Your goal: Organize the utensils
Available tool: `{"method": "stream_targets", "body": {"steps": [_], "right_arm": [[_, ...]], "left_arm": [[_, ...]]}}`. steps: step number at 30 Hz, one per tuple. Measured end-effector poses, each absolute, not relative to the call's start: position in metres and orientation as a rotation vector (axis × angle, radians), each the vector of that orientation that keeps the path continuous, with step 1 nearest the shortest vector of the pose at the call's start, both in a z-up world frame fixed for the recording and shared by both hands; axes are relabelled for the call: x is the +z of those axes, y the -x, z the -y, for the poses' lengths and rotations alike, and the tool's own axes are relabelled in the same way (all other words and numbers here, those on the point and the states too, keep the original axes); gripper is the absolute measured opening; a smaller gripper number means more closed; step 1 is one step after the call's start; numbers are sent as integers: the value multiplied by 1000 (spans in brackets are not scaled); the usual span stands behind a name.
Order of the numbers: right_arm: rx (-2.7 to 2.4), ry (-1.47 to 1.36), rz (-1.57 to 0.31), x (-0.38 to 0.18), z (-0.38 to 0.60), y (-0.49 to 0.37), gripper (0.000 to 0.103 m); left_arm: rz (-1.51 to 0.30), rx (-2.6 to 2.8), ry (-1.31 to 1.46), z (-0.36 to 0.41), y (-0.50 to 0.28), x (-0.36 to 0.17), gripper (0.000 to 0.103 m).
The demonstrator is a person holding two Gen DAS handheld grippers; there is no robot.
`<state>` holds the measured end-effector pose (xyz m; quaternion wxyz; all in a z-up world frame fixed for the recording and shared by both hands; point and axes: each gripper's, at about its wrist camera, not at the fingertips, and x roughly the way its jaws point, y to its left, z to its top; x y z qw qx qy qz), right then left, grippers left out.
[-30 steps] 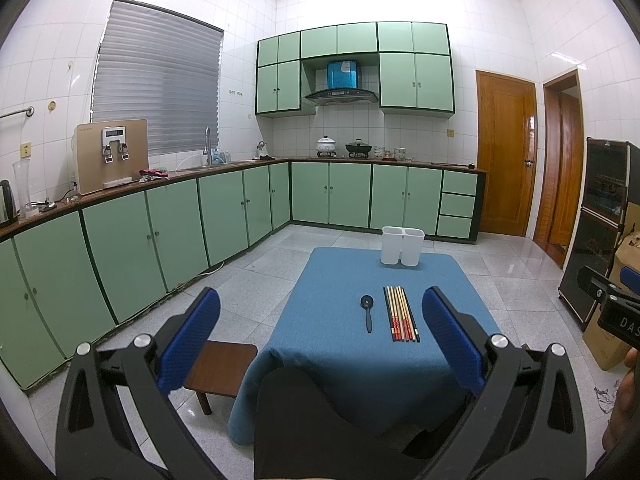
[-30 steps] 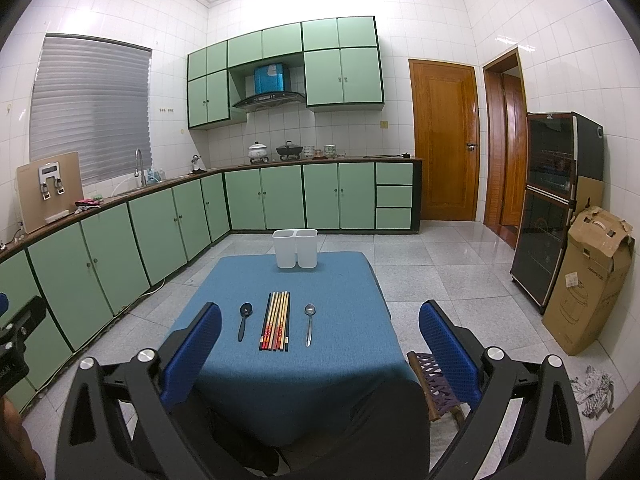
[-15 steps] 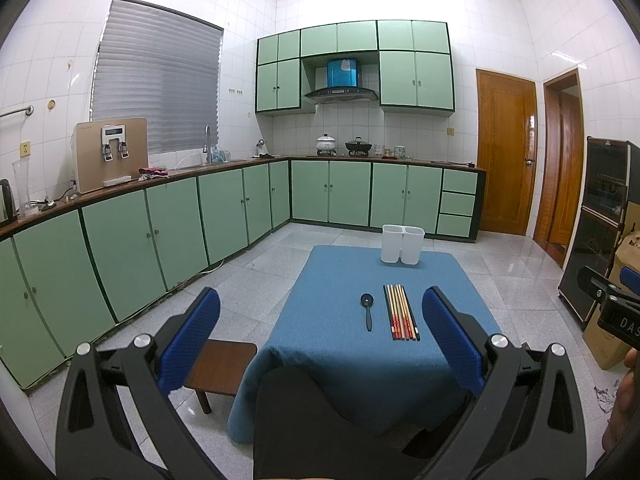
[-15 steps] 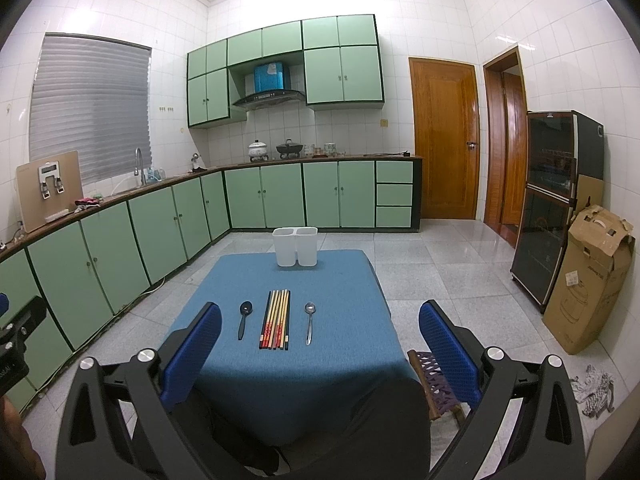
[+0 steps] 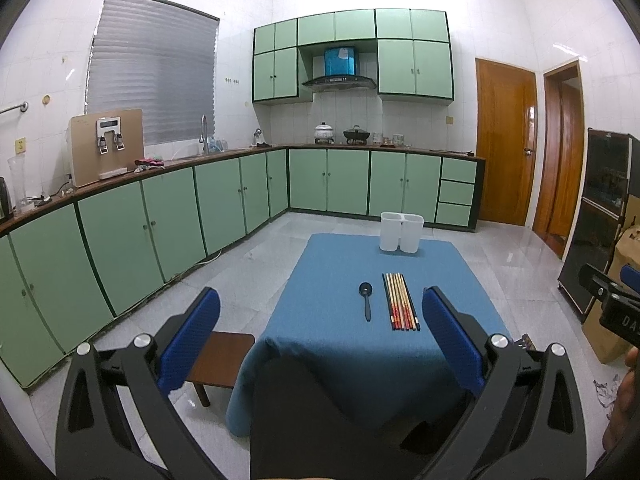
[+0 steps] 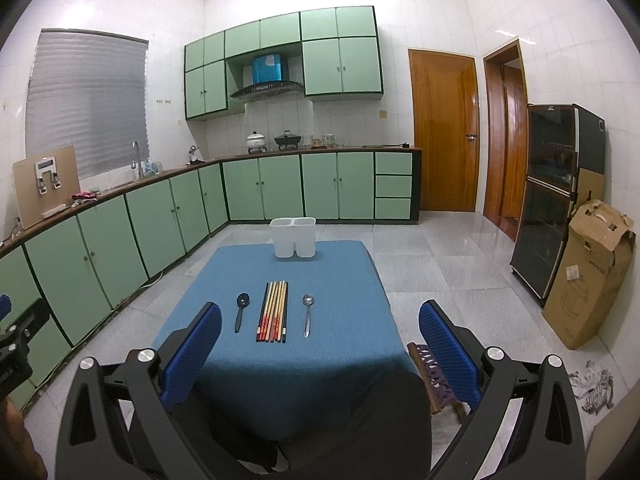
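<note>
Now | chopsticks [image 6: 273,311]: red-tipped, bundled flat | left hand-held gripper [image 5: 320,334] wide | right hand-held gripper [image 6: 320,336] wide

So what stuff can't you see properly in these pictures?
- Silver spoon: hidden in the left wrist view behind that gripper's blue finger.
- White holder: its inside is hidden by its own walls in both views.
- Chopsticks: too small to count surely.
- Table: near edge blocked by dark clothing.
</note>
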<state>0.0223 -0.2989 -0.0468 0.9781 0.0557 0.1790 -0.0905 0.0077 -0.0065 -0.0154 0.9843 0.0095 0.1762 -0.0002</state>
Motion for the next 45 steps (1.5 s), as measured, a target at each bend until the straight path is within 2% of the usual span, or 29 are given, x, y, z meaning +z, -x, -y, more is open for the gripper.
{"method": "stream_targets", "body": {"steps": [6,14,21,26,27,28,30,35,37,43,45], "right_arm": [[-187,-110,-403,-61,304,-43,97],[-154,-78,-518,-104,310,-106,97],[-72,-125,-670,-159,322,-180,97],[-60,-95,-764,-210,330,-244,97],[-59,-103,-783,-219,332,-254,92],[-50,-121,-809,-232,335,-269,82],[-24,-165,-853,-254,341,-295,68],[-14,-194,-903,-291,346,-336,62],[-10,-186,-915,-300,346,-348,52],[-10,-130,-883,-306,344,-363,43],[-11,-104,-872,-307,344,-367,35]], "left_arm": [[-426,-32,-11,9,-33,-27,98],[-610,-113,-14,16,-113,-74,98],[-887,-225,35,21,-214,-149,98],[-956,-251,33,31,-277,-198,98],[-970,-249,36,32,-290,-208,98],[-982,-239,36,34,-302,-217,98],[-1011,-220,28,38,-329,-239,98],[-1054,-205,-39,56,-374,-278,98],[-1065,-201,-56,57,-384,-288,98],[-1007,-182,-114,69,-396,-287,98],[-984,-186,-115,70,-398,-287,98]]}}
